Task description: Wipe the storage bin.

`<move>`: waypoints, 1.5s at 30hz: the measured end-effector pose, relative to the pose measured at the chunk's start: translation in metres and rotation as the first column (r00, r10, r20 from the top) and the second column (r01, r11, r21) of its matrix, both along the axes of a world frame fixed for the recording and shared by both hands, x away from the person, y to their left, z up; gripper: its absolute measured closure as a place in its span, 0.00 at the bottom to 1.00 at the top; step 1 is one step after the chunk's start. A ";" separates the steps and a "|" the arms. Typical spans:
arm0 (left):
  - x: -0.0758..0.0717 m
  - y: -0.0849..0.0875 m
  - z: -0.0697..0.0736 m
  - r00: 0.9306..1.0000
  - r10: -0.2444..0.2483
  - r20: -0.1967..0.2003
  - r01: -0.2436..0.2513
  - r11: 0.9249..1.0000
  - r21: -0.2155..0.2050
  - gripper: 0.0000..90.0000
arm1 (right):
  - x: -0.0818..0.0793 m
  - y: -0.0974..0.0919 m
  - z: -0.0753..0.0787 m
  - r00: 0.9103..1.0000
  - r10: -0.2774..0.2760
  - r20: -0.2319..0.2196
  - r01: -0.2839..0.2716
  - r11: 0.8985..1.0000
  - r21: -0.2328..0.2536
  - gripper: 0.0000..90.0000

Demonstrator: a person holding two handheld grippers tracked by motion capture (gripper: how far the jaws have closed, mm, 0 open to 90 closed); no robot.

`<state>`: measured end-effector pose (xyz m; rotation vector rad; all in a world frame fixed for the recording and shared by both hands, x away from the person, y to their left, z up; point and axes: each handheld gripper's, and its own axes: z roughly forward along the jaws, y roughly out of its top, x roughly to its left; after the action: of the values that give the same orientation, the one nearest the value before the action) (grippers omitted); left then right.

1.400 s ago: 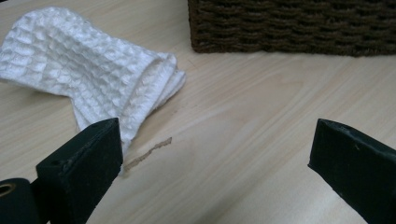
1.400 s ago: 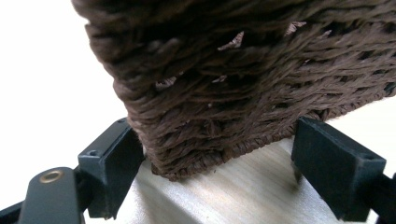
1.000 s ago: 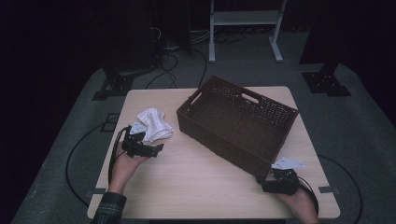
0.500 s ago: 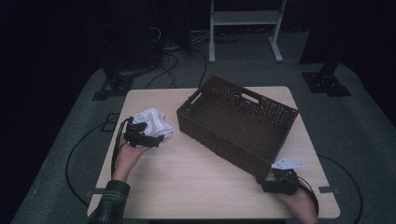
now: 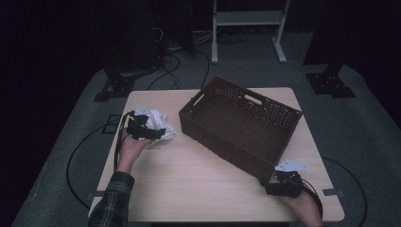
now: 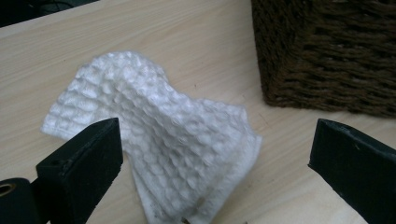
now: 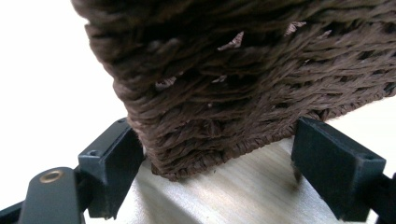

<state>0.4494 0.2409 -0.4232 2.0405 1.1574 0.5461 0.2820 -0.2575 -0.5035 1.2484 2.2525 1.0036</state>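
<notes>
A crumpled white waffle cloth (image 5: pixel 158 120) (image 6: pixel 173 135) lies on the wooden table left of a dark brown wicker basket (image 5: pixel 246 101) (image 6: pixel 327 56). My left gripper (image 5: pixel 160 132) (image 6: pixel 215 140) hovers low over the cloth, open, with the cloth between and below its jaws and no pad pressing on it. My right gripper (image 5: pixel 273 178) (image 7: pixel 217 140) is at the basket's near right corner (image 7: pixel 233 70). Its jaws stand wide, one on each side of that corner and against the weave.
The basket sits at an angle across the middle and right of the table (image 5: pixel 203 189). Cables trail off the table's left edge (image 5: pixel 75 156) and over the floor behind. A white frame (image 5: pixel 246 19) stands on the floor beyond the table.
My left gripper has moved away from the person and farther over the white cloth. The right gripper and the basket have kept still.
</notes>
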 end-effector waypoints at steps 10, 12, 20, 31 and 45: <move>0.027 0.001 -0.001 0.999 0.045 -0.029 -0.045 0.999 0.023 0.02 | 0.000 0.000 0.000 1.000 0.000 0.000 0.000 1.000 0.000 0.18; 0.031 0.001 -0.002 0.999 0.051 -0.015 -0.051 0.998 0.021 0.02 | 0.000 0.000 0.000 1.000 0.000 0.000 0.000 1.000 0.000 0.18; 0.050 -0.001 -0.015 0.995 0.085 -0.055 -0.083 0.996 0.035 0.02 | 0.000 0.000 0.000 1.000 0.000 0.000 0.000 1.000 0.000 0.18; 0.063 -0.009 -0.039 0.990 0.120 -0.070 -0.115 0.991 0.062 0.02 | 0.000 0.000 0.000 1.000 0.000 0.000 0.000 1.000 0.000 0.18; 0.070 -0.007 -0.056 0.980 0.130 -0.150 -0.119 0.990 0.080 0.07 | 0.000 0.000 0.000 1.000 0.000 0.000 0.000 1.000 0.000 0.18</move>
<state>0.5196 0.2336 -0.4794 2.1109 1.3835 0.5027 0.2820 -0.2575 -0.5035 1.2480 2.2524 1.0036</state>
